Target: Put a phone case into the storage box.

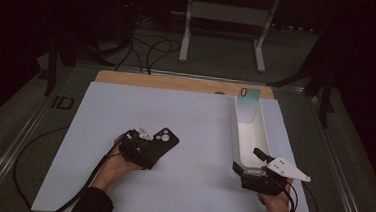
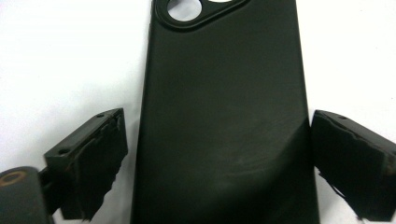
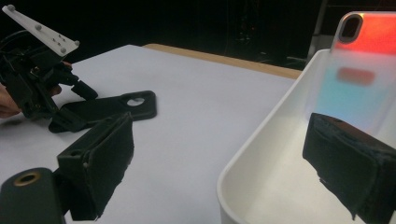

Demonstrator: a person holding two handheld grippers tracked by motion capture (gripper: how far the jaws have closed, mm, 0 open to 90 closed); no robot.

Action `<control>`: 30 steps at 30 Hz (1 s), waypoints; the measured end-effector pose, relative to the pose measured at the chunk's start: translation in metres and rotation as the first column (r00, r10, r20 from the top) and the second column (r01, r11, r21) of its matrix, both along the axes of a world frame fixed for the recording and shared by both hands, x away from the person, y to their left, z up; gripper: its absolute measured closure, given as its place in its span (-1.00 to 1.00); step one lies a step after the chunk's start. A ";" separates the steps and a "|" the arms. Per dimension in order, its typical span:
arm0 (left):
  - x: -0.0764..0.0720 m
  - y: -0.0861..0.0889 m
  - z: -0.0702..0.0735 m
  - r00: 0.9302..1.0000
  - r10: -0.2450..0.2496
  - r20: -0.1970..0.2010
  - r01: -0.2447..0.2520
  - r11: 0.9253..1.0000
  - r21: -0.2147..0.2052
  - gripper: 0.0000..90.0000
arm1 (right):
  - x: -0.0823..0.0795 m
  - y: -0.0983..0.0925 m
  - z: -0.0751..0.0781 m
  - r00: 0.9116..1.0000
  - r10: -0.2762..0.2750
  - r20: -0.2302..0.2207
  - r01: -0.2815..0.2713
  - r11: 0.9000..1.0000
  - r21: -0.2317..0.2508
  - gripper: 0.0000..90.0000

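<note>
On the white table (image 1: 195, 186) lie one black phone case (image 2: 224, 121) between spread left tongs (image 2: 217, 163), one white tray (image 1: 261, 136) straddled by spread right tongs (image 3: 233, 168).

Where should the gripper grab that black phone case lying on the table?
Probably across its two long edges, at the plain end away from the camera holes. The black phone case lies flat on the white table, so its narrow width fits between the jaws. The left gripper already straddles it there, coming from the person's side; its pads look not yet pressed on.

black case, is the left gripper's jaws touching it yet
Cannot tell. In the left gripper view a gap shows at one jaw, but the other meets the black case edge.
</note>
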State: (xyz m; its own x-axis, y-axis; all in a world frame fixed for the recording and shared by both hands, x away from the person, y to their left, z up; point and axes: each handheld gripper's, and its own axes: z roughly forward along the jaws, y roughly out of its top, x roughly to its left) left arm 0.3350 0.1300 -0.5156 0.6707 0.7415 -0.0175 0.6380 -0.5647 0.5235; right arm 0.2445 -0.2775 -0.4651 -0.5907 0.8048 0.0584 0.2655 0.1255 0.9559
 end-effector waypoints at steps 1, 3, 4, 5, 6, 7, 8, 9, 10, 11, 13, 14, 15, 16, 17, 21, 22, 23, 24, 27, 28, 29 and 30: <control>0.000 0.000 0.000 1.000 -0.001 0.000 0.001 1.000 0.000 -0.77 | 0.000 0.001 0.000 1.000 0.002 0.000 -0.002 1.000 0.000 -0.81; 0.000 0.001 0.001 1.000 -0.002 -0.001 0.002 1.000 0.001 -0.73 | 0.000 0.001 0.000 1.000 0.003 0.001 -0.003 1.000 0.000 -0.81; 0.000 0.001 0.001 1.000 -0.003 -0.004 0.003 1.000 0.003 -0.71 | 0.000 0.001 0.000 1.000 0.004 -0.001 -0.004 1.000 -0.004 -0.81; 0.000 0.001 0.001 1.000 -0.001 -0.005 0.001 1.000 0.002 -0.70 | 0.000 0.001 0.000 1.000 0.005 -0.003 -0.005 1.000 -0.004 -0.81; 0.000 0.001 0.001 1.000 0.000 -0.005 0.000 1.000 0.002 -0.69 | 0.000 0.001 0.000 1.000 0.006 -0.004 -0.006 1.000 -0.004 -0.81; 0.000 0.001 0.002 1.000 0.003 -0.004 -0.003 1.000 0.002 -0.68 | 0.000 0.002 0.000 1.000 0.007 -0.003 -0.007 1.000 -0.004 -0.81; 0.000 0.001 0.002 1.000 0.004 -0.002 -0.004 1.000 0.003 -0.67 | 0.000 0.001 0.000 1.000 0.006 -0.005 -0.006 1.000 -0.003 -0.81; 0.000 0.001 0.002 1.000 0.008 -0.001 -0.008 1.000 0.001 -0.66 | 0.000 0.001 0.000 1.000 0.007 -0.006 -0.007 1.000 -0.003 -0.81; 0.000 0.001 0.002 1.000 0.012 -0.004 -0.012 1.000 -0.001 -0.66 | 0.000 0.001 0.000 1.000 0.008 -0.007 -0.008 1.000 -0.003 -0.81; 0.001 0.001 0.002 1.000 0.015 -0.004 -0.015 1.000 -0.002 -0.65 | 0.000 0.001 0.000 1.000 0.009 -0.008 -0.009 1.000 -0.003 -0.81; 0.000 0.001 0.002 1.000 0.016 0.000 -0.016 1.000 -0.004 -0.64 | 0.000 0.002 0.001 1.000 0.009 -0.012 -0.009 1.000 0.001 -0.81; 0.000 0.002 0.002 1.000 0.022 0.000 -0.022 1.000 -0.011 -0.64 | 0.001 0.002 0.001 1.000 0.011 -0.013 -0.011 1.000 0.001 -0.81; 0.001 0.002 0.003 1.000 0.025 -0.003 -0.025 1.000 -0.017 -0.64 | 0.001 0.002 0.001 1.000 0.011 -0.014 -0.011 1.000 0.003 -0.81; 0.000 0.002 0.003 1.000 0.029 -0.002 -0.029 0.999 -0.021 -0.64 | 0.001 0.002 0.002 1.000 0.012 -0.013 -0.011 1.000 0.003 -0.81; 0.000 0.002 0.003 1.000 0.028 -0.005 -0.028 0.999 -0.025 -0.64 | 0.001 0.002 0.002 1.000 0.011 -0.015 -0.011 1.000 0.001 -0.81; -0.001 0.005 0.006 1.000 0.030 -0.003 -0.030 0.998 -0.051 -0.64 | 0.002 0.001 0.003 1.000 0.006 -0.021 -0.006 1.000 0.002 -0.81; -0.002 0.005 0.007 0.999 0.032 0.000 -0.032 0.998 -0.057 -0.64 | 0.002 0.001 0.003 1.000 0.006 -0.022 -0.006 1.000 0.004 -0.81; -0.002 0.006 0.009 0.999 0.034 0.009 -0.033 0.998 -0.061 -0.64 | 0.002 0.001 0.004 1.000 0.006 -0.020 -0.006 1.000 0.002 -0.81; -0.003 0.006 0.011 0.999 0.034 0.012 -0.033 0.997 -0.068 -0.64 | 0.003 0.001 0.004 1.000 0.006 -0.022 -0.006 1.000 0.002 -0.81; -0.006 0.007 0.016 0.999 0.034 0.026 -0.032 0.996 -0.081 -0.64 | 0.003 0.002 0.005 0.999 0.004 -0.035 -0.004 1.000 0.000 -0.81; -0.007 0.008 0.018 0.999 0.035 0.030 -0.032 0.995 -0.090 -0.64 | 0.003 0.002 0.006 0.999 0.004 -0.039 -0.004 1.000 -0.001 -0.81; -0.008 0.008 0.019 0.999 0.035 0.035 -0.032 0.996 -0.089 -0.64 | 0.004 0.002 0.006 0.999 0.003 -0.040 -0.003 1.000 -0.003 -0.81; -0.008 0.009 0.021 0.999 0.035 0.039 -0.031 0.995 -0.094 -0.64 | 0.004 0.003 0.007 0.999 0.001 -0.043 -0.001 1.000 -0.005 -0.81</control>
State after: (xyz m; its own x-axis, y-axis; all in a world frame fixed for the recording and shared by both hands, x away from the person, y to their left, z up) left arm 0.3265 0.1387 -0.4951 0.6476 0.7596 -0.0604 0.6324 -0.4915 0.5988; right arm 0.2484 -0.2747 -0.4585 -0.5887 0.8044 0.0797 0.3066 0.1309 0.9428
